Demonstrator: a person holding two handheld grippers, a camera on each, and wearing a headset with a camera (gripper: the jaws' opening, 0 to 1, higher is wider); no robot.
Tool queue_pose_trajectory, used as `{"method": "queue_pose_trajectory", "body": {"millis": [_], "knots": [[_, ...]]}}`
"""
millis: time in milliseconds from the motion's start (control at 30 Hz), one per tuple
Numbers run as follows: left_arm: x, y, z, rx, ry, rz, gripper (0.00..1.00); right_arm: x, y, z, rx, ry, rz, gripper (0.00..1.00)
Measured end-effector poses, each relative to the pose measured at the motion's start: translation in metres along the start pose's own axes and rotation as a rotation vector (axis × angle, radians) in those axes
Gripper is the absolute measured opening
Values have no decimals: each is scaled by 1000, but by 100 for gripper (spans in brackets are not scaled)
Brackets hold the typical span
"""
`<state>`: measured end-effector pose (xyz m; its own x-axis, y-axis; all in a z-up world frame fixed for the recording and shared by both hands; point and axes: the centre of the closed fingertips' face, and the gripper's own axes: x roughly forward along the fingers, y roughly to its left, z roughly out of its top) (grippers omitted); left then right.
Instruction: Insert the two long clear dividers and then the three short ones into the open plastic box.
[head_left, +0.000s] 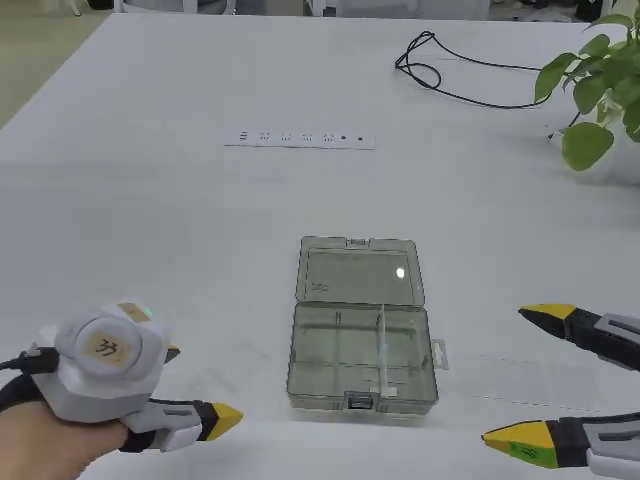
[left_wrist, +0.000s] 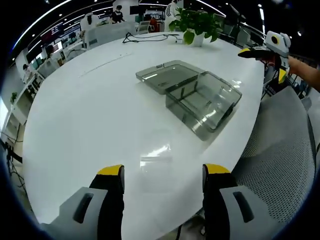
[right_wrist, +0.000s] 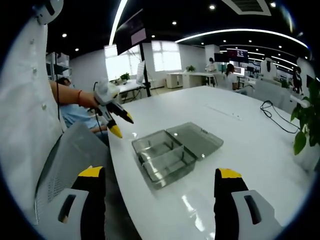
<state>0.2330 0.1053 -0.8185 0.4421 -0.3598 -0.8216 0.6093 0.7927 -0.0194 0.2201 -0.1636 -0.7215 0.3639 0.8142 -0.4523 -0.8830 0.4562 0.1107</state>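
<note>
Head view showed the open plastic box (head_left: 296, 350) on the table (head_left: 150, 220). One long divider (head_left: 381, 350) looked put in. Another clear divider (left_wrist: 156, 151) lay nearby. The left gripper (left_wrist: 162, 172) and right gripper (right_wrist: 160, 175) were wide open, holding nothing.

The white desk (head_left: 150, 230) bears an open plastic box (head_left: 300, 372) by its near edge; clear dividers (head_left: 510, 378) beside it; a power strip (head_left: 300, 138) mid-desk; a cable (head_left: 440, 75) and plant (head_left: 600, 90) far right.
</note>
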Motion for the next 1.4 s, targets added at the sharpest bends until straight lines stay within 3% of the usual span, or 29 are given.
{"method": "queue_pose_trajectory", "body": {"millis": [133, 200, 267, 433, 633, 833, 1400], "knots": [[9, 1, -5, -15, 44, 18, 58, 0, 1, -1, -4, -9, -1, 90], [11, 2, -12, -14, 87, 31, 56, 1, 2, -1, -5, -16, 1, 90], [14, 2, -11, -3, 85, 34, 56, 0, 3, -1, -5, -25, 4, 90], [19, 5, -19, -9, 131, 47, 49, -1, 4, -5, -15, -28, 9, 91], [24, 5, -24, -5, 166, 56, 48, -4, 2, -8, -19, -32, 0, 90], [24, 0, -23, -38, 169, 33, 43, -5, 1, -7, -16, -41, -11, 90], [25, 6, -20, -34, 191, 38, 32, -7, 3, -10, -11, -41, -24, 89]]}}
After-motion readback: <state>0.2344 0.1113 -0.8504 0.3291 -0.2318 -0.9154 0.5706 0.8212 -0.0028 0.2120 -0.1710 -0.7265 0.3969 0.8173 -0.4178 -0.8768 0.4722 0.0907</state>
